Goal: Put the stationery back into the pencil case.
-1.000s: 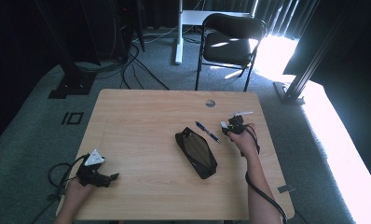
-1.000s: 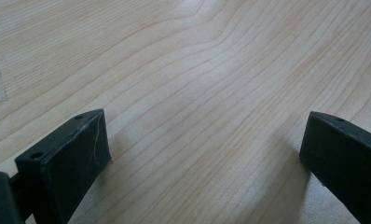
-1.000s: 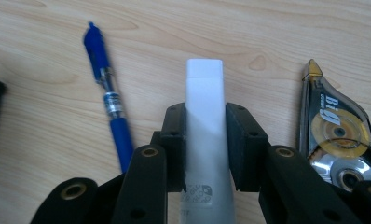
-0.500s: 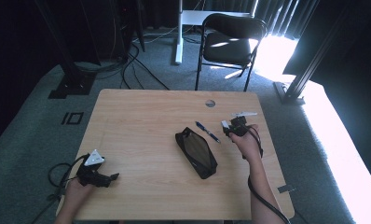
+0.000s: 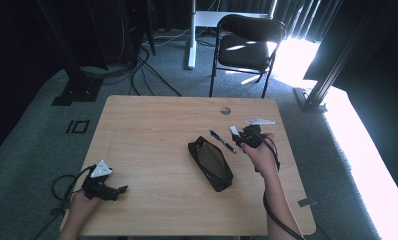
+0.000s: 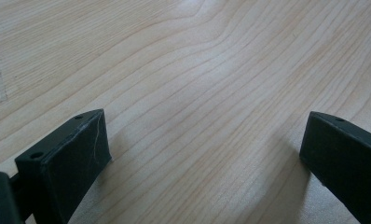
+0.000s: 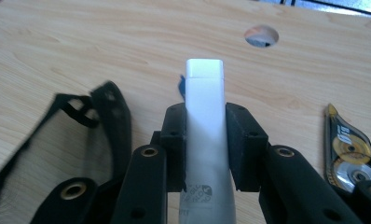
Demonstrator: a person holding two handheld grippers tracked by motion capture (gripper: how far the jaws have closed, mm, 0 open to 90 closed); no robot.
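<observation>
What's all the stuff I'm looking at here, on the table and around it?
Table: one, light wood, centre; round hole near far edge.
Pouch: one, black mesh, mid-table.
Pen: one, blue, beside pouch.
Tube: one, white, clamped in right tool.
Correction tape: one, clear with yellow, near right tool.
Chair: one, black, behind table.
Cables: several, black, on grey floor.
Left tool: black, open, near corner.
Right tool: black, shut on tube.
Hands: two.
</observation>
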